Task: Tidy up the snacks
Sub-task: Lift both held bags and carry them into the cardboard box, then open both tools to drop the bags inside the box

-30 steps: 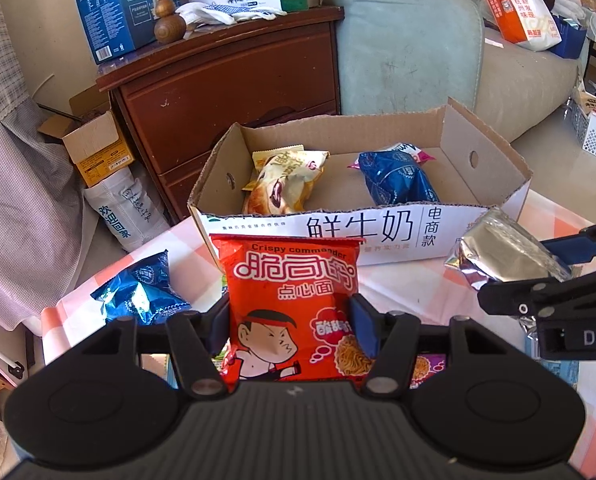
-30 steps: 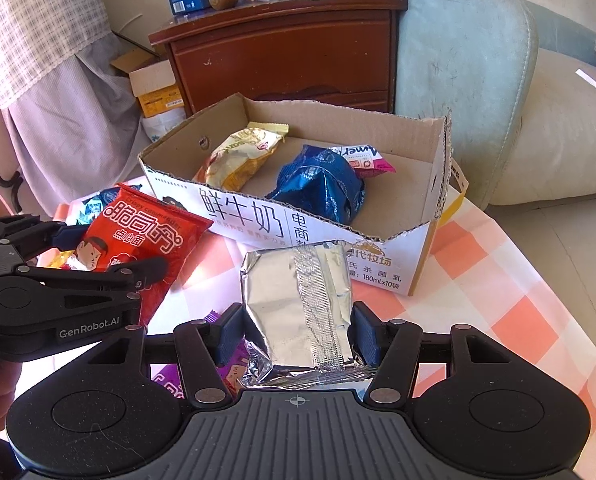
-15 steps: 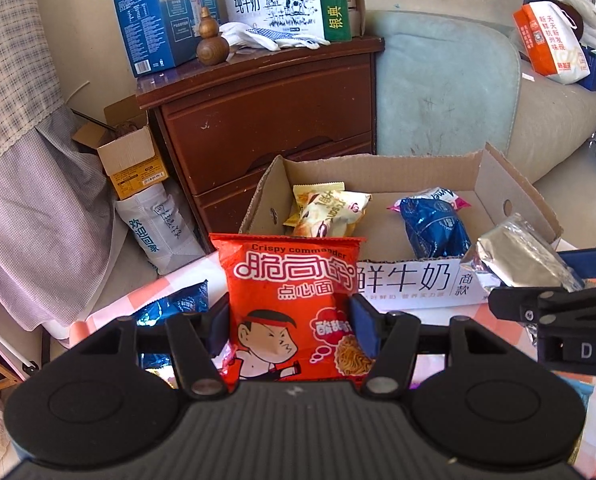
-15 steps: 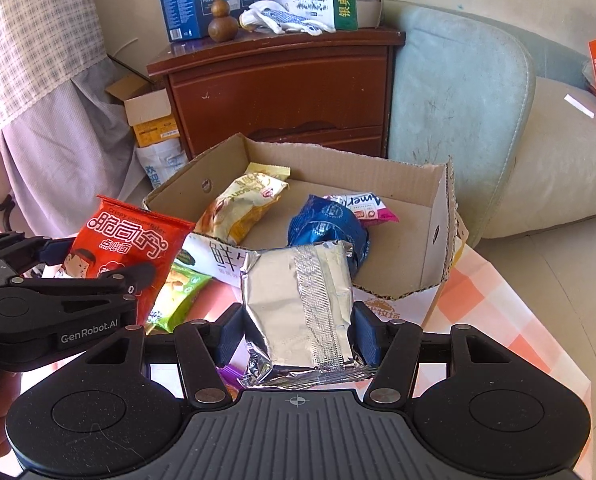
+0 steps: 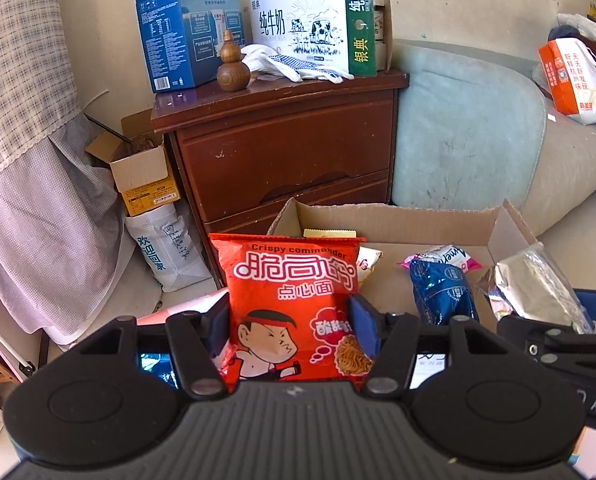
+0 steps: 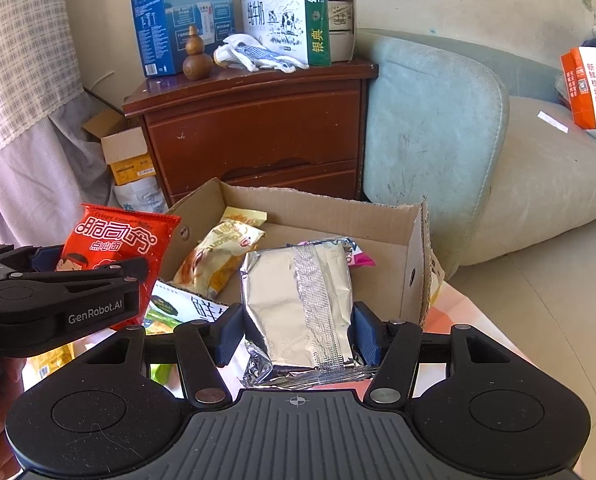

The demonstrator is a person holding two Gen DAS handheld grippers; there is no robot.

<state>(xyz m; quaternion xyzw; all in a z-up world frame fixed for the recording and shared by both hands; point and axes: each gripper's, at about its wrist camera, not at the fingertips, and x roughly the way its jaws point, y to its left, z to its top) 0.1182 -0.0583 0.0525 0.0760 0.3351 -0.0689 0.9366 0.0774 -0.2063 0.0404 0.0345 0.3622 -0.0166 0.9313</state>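
Both wrist views are bright with daylight and sharp, with no motion blur, and the print on the red snack bag [image 5: 294,304] reads clearly. Sun glares off the crinkled silver foil packet [image 6: 298,304] and gives a sheen to the top of the brown cabinet [image 5: 282,92], while the gripper bodies along the bottom sit dark. Fisheye distortion bows the walls and sofa [image 6: 538,160] toward the edges, and the corners darken.

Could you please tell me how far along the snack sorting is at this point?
Partway. A yellow pack and a blue pack already lie in the cardboard box. The left gripper holds a red noodle packet, the right gripper a silver pouch. Green packs remain on the table.
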